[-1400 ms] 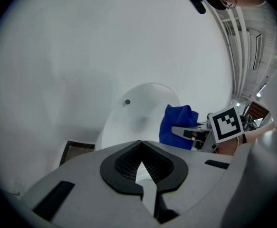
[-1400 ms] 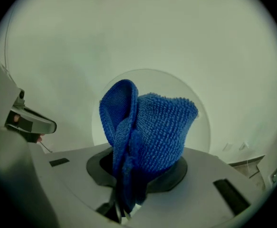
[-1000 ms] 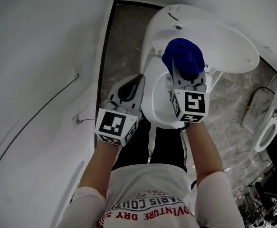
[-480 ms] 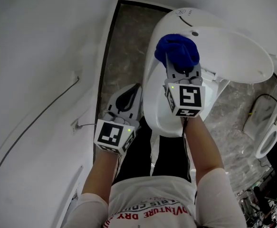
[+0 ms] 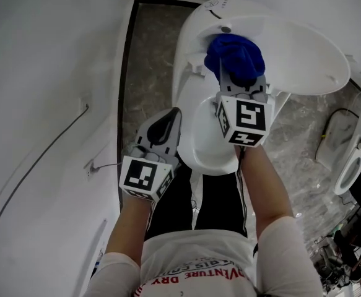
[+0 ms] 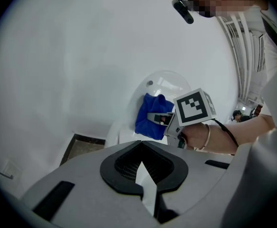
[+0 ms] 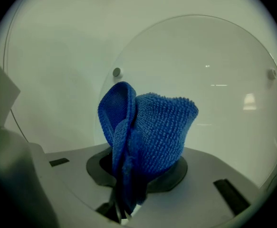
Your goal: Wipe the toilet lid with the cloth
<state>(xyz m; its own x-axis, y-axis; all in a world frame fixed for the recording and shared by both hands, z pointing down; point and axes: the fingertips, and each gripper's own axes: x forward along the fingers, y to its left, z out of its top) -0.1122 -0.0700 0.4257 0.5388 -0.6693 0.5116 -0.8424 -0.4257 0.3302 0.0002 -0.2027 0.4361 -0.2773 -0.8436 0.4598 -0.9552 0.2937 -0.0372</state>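
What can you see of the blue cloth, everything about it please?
The blue cloth is a bright blue, nubbly, terry-like rag, bunched and folded into an upright wad. Its lower end is pinched in the shut right gripper, and the loose top fans out above that. It is held at the inner face of the raised white toilet lid, near the hinge; actual contact can't be confirmed.
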